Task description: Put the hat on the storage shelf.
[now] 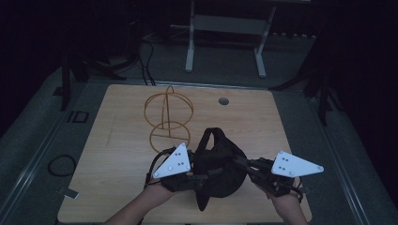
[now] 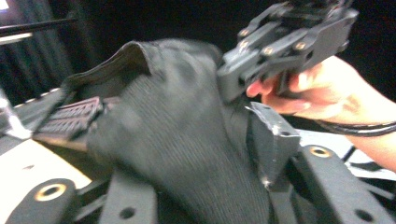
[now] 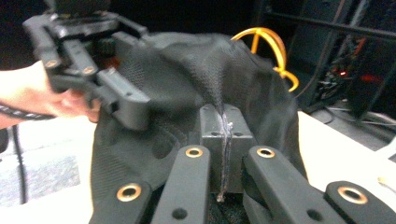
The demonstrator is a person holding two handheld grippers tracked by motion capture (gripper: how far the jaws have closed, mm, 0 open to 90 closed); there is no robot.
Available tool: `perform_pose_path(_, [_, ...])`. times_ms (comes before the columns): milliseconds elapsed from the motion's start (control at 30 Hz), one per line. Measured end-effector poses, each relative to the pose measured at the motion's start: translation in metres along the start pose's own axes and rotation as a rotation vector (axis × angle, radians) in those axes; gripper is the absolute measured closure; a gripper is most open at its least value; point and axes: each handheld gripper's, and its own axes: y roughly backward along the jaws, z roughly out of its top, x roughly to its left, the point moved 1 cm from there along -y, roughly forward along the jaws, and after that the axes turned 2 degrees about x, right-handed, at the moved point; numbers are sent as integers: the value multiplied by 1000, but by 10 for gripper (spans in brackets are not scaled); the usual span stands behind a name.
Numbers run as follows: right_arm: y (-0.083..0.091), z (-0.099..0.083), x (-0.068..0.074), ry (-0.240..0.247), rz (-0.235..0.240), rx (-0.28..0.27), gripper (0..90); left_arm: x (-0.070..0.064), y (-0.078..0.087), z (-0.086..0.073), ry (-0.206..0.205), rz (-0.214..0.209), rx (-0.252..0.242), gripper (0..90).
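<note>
A person holds a gripper in each hand over a wooden table. Between the two grippers is a black cloth bag. It looks like soft mesh, with a strap loop on top. In the high view it sits near the front of the table, in the middle, and its low end hangs down toward the table's front edge.

The left gripper comes in from the left side of the bag. In the left gripper view, the bag's cloth fills the space between the two black jaws, and the jaws press on it from both sides. So this gripper is closed on the bag, though the picture is a bit blurry, so I can't see how much cloth is pinched.

The right gripper comes in from the right side. In the right gripper view its two jaws are squeezed tight together, and a thin fold of the bag is caught between them. The cloth pulls up into a ridge from that spot.

Each gripper can see the other one across the bag, with the hand that holds it.

Behind the bag stands a yellow wire frame made of rings. It is on the table, just past the bag, toward the far side. A small round hole is in the table top farther back.
</note>
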Motion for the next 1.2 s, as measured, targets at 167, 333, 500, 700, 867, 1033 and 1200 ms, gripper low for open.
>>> perform_pose_path(167, [3, 12, -6, 18, -10, -17, 897, 4, 11, -1, 34, 58, 9, 383])
perform_pose_path(333, [1, 28, -14, 39, -42, -25, 896, 16, 35, -5, 103, 156, 20, 268])
perform_pose_path(500, [-1, 48, -27, 45, -54, -62, 896, 26, 62, -15, 151, 240, -4, 131])
perform_pose_path(700, [-17, 78, -39, 70, -70, -71, 896, 33, 88, -35, 171, 355, 17, 68])
perform_pose_path(867, [-40, 94, -50, 79, -86, -47, 896, 37, 106, -55, 184, 421, 19, 28])
perform_pose_path(1033, [-65, 105, -61, 75, -101, -14, 896, 41, 121, -79, 210, 468, 1, 29])
perform_pose_path(1200, [-90, 116, -70, 74, -108, 16, 896, 42, 132, -111, 222, 539, 28, 29])
